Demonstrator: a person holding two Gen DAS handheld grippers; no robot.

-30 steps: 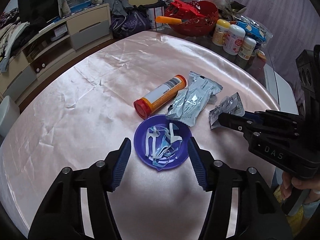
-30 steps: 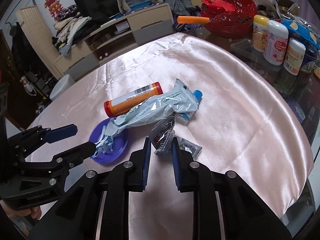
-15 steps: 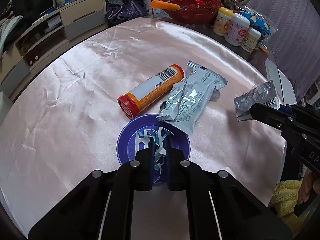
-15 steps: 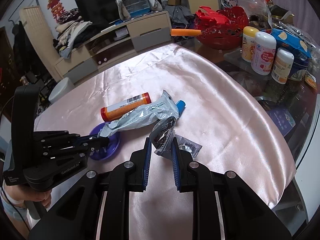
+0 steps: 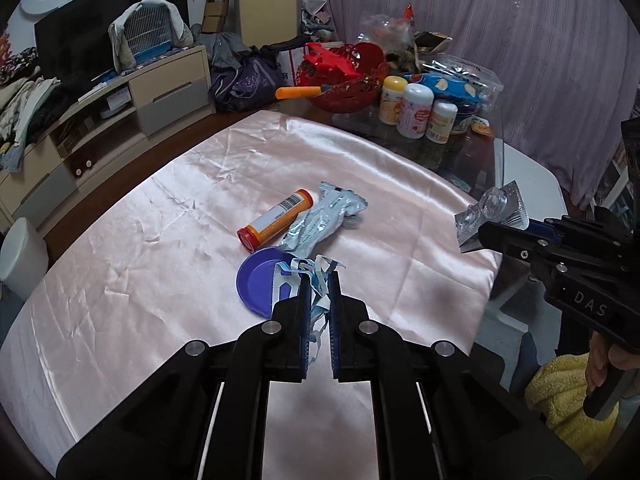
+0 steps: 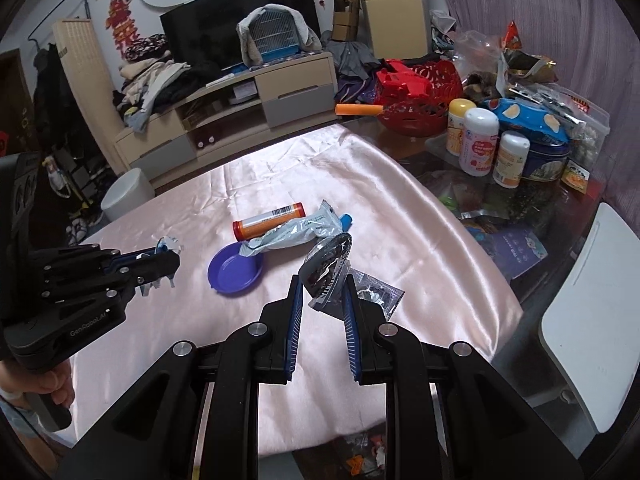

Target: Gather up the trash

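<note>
Both grippers are loaded, so the pick-up step looks done. At the lower centre of the left wrist view, the left gripper (image 5: 319, 300) is clamped nearly closed on a tangle of blue-and-white torn plastic strips (image 5: 316, 280), lifted off the round purple plastic dish (image 5: 256, 284). The right gripper (image 6: 322, 304) pinches a crumpled silver foil blister wrapper (image 6: 328, 268), clear of the pink satin tablecloth (image 6: 400, 216). Next each piece likely needs carrying to a bin. "GenRoboAI" is readable on the left gripper and "DAS" on the right.
</note>
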